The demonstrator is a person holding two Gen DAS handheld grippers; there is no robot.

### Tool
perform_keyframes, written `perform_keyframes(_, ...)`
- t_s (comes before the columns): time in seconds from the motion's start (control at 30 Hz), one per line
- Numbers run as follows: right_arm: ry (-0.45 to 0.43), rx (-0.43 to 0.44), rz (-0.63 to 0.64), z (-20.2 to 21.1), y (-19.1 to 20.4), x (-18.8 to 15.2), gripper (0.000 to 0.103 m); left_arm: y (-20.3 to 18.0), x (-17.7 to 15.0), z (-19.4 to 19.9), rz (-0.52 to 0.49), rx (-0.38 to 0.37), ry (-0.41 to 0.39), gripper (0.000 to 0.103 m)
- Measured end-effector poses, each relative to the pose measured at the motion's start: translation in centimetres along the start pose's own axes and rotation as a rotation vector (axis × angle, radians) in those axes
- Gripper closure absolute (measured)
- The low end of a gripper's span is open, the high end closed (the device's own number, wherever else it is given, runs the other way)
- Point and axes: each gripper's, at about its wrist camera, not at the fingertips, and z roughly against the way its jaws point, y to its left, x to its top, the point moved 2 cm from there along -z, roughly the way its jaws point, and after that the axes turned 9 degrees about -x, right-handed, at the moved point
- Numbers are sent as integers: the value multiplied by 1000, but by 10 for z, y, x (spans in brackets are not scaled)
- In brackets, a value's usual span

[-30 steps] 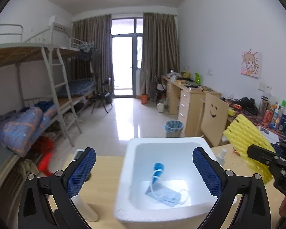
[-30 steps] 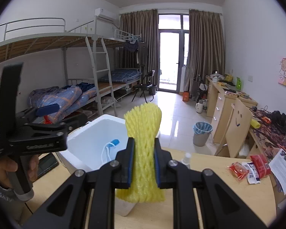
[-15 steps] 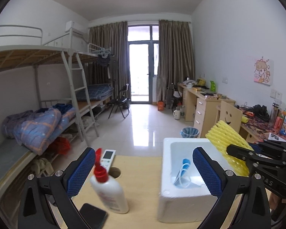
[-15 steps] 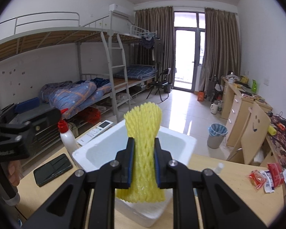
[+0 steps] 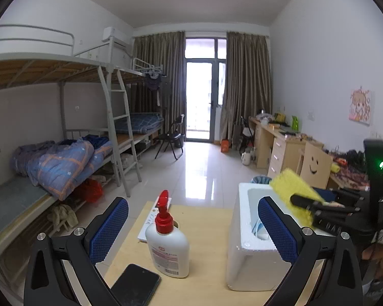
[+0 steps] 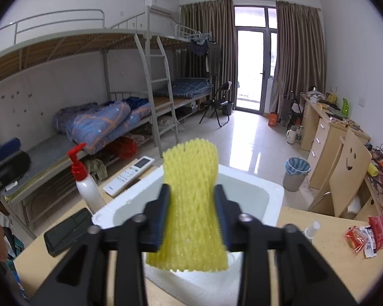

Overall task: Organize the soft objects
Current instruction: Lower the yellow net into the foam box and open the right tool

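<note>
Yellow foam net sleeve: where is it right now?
Between the right gripper's opening fingers, the yellow foam net sleeve is above the white foam box, centre of the right wrist view.

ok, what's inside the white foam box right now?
In the left wrist view, the white foam box shows a blue-and-white face mask against its wall. The rest of the floor is hidden by the left gripper's finger and the yellow foam net.

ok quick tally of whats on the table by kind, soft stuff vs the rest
soft items: 2 (yellow foam net, face mask)
containers: 1 (white foam box)
bottles: 2 (pump bottle, small bottle)
electronics: 2 (phone, remote)
snack packets: 1 pile
total: 8
</note>
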Motion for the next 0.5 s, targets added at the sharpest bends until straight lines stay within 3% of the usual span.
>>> perform_keyframes(0.17,7,-28,7,-4,1,-3,20,4,0,4,2,-11,-10,1)
perform_keyframes(0.5,-2,-24,-8,8,0,5,9,6,-3,6,8,-12,-2,1)
